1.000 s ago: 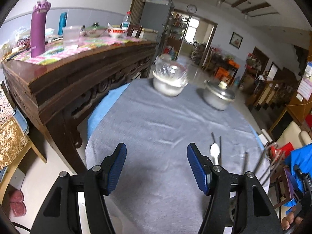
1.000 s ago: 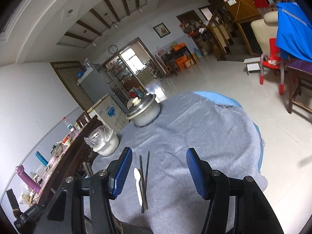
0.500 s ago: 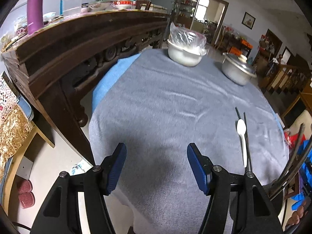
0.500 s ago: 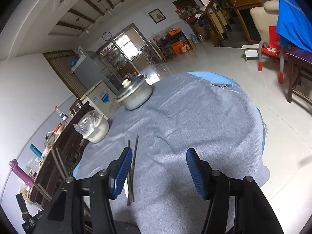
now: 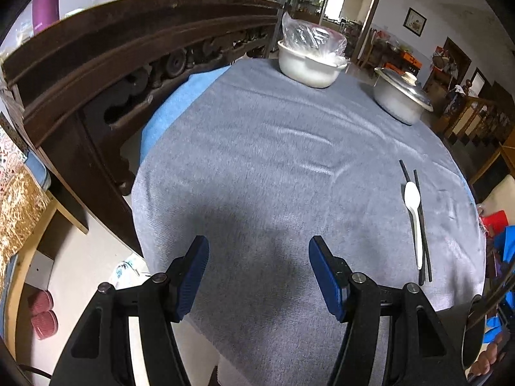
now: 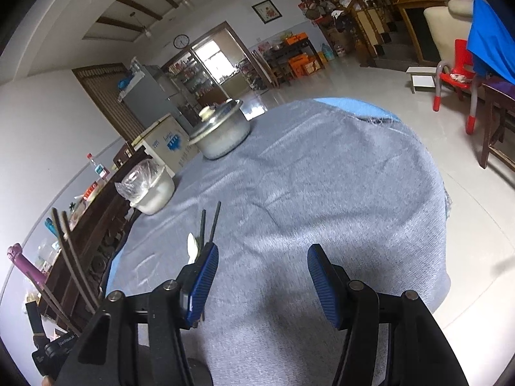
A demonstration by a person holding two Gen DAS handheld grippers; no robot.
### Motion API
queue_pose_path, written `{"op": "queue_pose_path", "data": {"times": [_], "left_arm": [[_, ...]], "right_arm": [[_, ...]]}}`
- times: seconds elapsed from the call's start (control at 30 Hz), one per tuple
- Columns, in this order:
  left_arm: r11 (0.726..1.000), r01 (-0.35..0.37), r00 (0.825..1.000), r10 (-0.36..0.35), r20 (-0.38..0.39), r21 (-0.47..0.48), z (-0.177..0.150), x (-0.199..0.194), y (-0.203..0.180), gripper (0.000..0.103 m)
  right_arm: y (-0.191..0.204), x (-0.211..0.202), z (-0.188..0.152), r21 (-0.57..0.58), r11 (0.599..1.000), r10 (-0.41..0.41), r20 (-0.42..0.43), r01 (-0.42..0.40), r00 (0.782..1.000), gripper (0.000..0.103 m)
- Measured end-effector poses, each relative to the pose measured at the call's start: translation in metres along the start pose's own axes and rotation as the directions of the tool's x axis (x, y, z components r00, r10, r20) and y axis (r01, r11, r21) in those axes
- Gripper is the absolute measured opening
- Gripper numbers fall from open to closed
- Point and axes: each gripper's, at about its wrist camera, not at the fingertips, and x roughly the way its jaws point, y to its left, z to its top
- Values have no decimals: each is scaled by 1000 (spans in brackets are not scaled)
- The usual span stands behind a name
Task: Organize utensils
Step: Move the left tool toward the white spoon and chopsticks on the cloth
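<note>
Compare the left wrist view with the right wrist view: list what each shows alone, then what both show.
Left only: the whole white spoon lying between the chopsticks, and the carved sideboard up close. Right only: red chair, wall clock, fridge. Both: the grey cloth, the bagged bowl, the lidded pot. Both the left gripper and the right gripper are open and empty.

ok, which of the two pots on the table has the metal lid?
The grey metal pot, far right on the table in the left wrist view. It has a domed lid with a pale knob. The white pot beside it is covered only by a clear plastic bag.
</note>
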Motion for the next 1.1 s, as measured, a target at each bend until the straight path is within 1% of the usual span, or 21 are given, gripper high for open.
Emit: {"op": "queue_pose_path", "data": {"times": [0.2,0.33,0.4,0.5,0.57,0.63,0.73,0.83,0.9,0.97,1.0,1.03,1.07,1.1], "left_arm": [[1000,-10,1000,10,-5,6,0,9,2,65],[1000,-11,1000,11,-4,15,1,19,2,65],[999,8,1000,-8,15,43,5,24,-4,65],[993,64,997,-68,40,96,13,34,-18,65],[984,114,991,-122,50,140,19,44,-33,65],[975,142,987,-152,51,173,24,52,-48,65],[949,195,973,-219,71,250,30,60,-78,65],[922,223,964,-256,65,317,31,71,-105,65],[900,261,956,-291,37,349,32,79,-121,65],[866,320,939,-344,-7,383,30,87,-140,65],[858,330,936,-351,-18,393,30,89,-145,65],[843,349,930,-366,-39,410,31,93,-154,65],[825,377,919,-388,-63,420,31,97,-159,65],[802,418,903,-418,-98,427,31,100,-164,65]], "right_arm": [[-4,16,-4,10,1000,10,-33,-10,999,61],[-3,30,-5,-4,999,42,-26,-42,999,61],[-2,44,-2,-16,998,67,-18,-67,998,61],[1,63,4,-4,994,108,-22,-108,994,61],[3,72,5,-9,991,133,-15,-133,991,61],[5,80,6,-17,991,132,-8,-132,991,61],[6,87,5,-21,989,148,6,-148,989,61],[4,91,4,-29,988,149,13,-149,989,61],[3,92,6,-25,989,148,18,-148,989,61],[1,93,7,-19,989,148,17,-148,989,61],[-1,94,7,-11,989,148,16,-148,989,61],[-3,94,7,-4,989,149,20,-149,989,61],[-4,94,7,2,988,151,24,-151,988,61],[-6,94,8,9,988,152,26,-152,988,61]]}}
